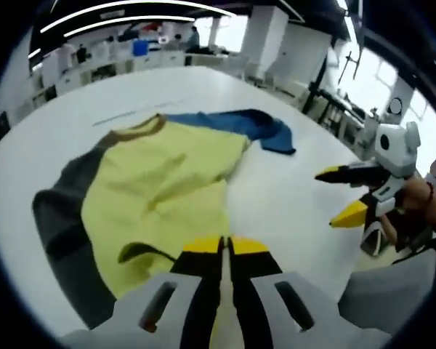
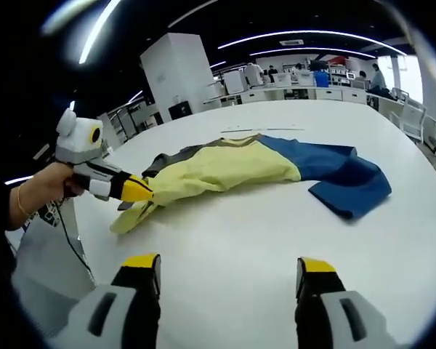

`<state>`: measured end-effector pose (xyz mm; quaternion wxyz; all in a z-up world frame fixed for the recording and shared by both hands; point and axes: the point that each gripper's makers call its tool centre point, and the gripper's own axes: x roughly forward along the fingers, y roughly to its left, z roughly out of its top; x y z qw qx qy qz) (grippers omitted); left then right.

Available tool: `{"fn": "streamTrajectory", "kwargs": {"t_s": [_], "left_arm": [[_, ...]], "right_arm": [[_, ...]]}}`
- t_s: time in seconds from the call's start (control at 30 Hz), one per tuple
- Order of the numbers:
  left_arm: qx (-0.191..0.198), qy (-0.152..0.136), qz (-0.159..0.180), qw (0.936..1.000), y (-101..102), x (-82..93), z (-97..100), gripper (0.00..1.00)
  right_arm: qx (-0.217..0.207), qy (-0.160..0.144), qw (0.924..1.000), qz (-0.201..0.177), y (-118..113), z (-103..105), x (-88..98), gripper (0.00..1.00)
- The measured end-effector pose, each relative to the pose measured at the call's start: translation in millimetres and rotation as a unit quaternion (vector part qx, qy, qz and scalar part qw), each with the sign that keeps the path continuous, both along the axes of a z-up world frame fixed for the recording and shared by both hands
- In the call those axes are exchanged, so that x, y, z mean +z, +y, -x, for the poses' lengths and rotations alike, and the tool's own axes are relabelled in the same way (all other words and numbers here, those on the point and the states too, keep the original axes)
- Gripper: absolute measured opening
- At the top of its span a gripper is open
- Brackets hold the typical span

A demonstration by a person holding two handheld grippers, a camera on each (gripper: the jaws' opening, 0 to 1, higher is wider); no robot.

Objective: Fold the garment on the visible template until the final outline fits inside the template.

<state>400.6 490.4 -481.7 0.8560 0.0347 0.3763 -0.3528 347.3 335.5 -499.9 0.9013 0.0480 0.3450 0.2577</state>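
**Operator:** Shirt position and condition?

**Technician:** It lies on the white table, rumpled and partly doubled over. The body is yellow, one sleeve is blue, the other dark grey. In the left gripper view the shirt spreads from 12 o'clock down to 6 o'clock, with the blue sleeve toward 1 o'clock and the grey sleeve toward 9 o'clock.

**Operator:** Left gripper?

**Technician:** In its own view the left gripper has its yellow-tipped jaws pressed together on the yellow hem at 6 o'clock. In the right gripper view it enters at 9 o'clock, held by a hand, and the yellow fabric is pinched at its tips and lifted slightly off the table.

**Operator:** Right gripper?

**Technician:** In its own view the right gripper has its jaws spread wide at 6 o'clock, over bare table, with nothing between them, well apart from the shirt. In the left gripper view it appears at 3 o'clock, jaws parted, held by a hand beside the table edge.

**Operator:** Surroundings?

**Technician:** Desks stand across the room behind the table.
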Motion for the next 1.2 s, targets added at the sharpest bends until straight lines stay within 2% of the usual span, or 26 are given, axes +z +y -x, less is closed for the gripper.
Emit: {"fn": "streamTrajectory", "kwargs": {"t_s": [0.13,0.43,0.63,0.8,0.97,1.2], "left_arm": [[0.009,-0.003,0.017,0.9998,1.1,10.0,-6.1,0.00],[0.002,-0.012,0.024,0.9996,-3.0,28.8,-14.4,0.00],[-0.018,-0.008,0.036,0.9992,-19.4,40.6,-9.7,0.00],[-0.032,0.013,0.065,0.9973,-39.7,48.0,-1.8,0.00],[-0.039,0.028,0.083,0.9953,-54.1,49.9,5.8,0.00],[-0.069,0.054,0.097,0.9915,-89.6,47.3,24.2,0.00]], "right_arm": [[-0.001,0.005,1.0000,0.001,-1.4,2.3,-0.9,0.74],[-0.005,0.002,1.0000,-0.002,-2.7,2.6,1.5,0.74],[-0.008,0.000,1.0000,-0.003,-4.3,2.0,2.3,0.74],[-0.009,0.001,0.9999,-0.008,-2.9,3.4,2.8,0.74],[-0.009,0.005,0.9999,-0.012,-2.6,6.6,2.5,0.72],[-0.020,0.007,0.9997,-0.011,-10.2,8.0,3.8,0.69]]}}
